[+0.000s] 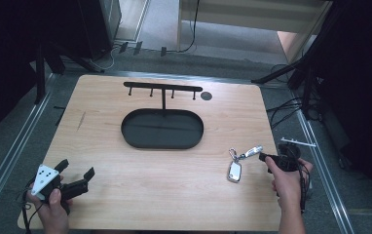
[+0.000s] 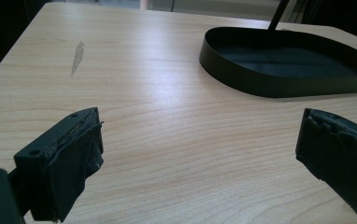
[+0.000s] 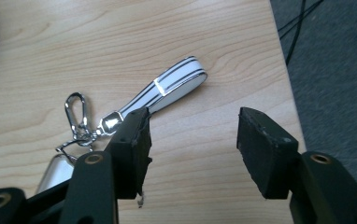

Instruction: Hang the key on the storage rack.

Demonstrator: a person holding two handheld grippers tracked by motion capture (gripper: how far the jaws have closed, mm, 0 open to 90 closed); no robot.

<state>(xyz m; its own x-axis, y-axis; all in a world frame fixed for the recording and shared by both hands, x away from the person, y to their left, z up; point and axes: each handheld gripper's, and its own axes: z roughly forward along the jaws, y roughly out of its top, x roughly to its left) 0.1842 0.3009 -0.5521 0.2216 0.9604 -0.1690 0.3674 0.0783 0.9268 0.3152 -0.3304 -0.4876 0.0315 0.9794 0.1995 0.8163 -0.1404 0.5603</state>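
Observation:
A set of keys lies on the wooden table (image 1: 125, 204) at the right: a silver fob (image 1: 234, 170), a carabiner clip (image 3: 76, 112) and a white strap with dark stripes (image 3: 167, 86). My right gripper (image 1: 264, 157) hovers just right of the strap, open, with bare wood between its jaws (image 3: 193, 126); its left pad stands over the strap's metal end. My left gripper (image 1: 77, 168) rests at the table's front left corner, open wide (image 2: 200, 135) and holding nothing. A black oval tray (image 1: 162, 129) with a post and a hooked crossbar (image 1: 163, 87) stands mid-table.
A dark round spot (image 1: 206, 95) marks the table beside the crossbar's right end. A grey scuff (image 2: 77, 56) shows on the left half of the wood. The table's right edge is close to my right gripper, with cables (image 1: 284, 107) on the floor beyond.

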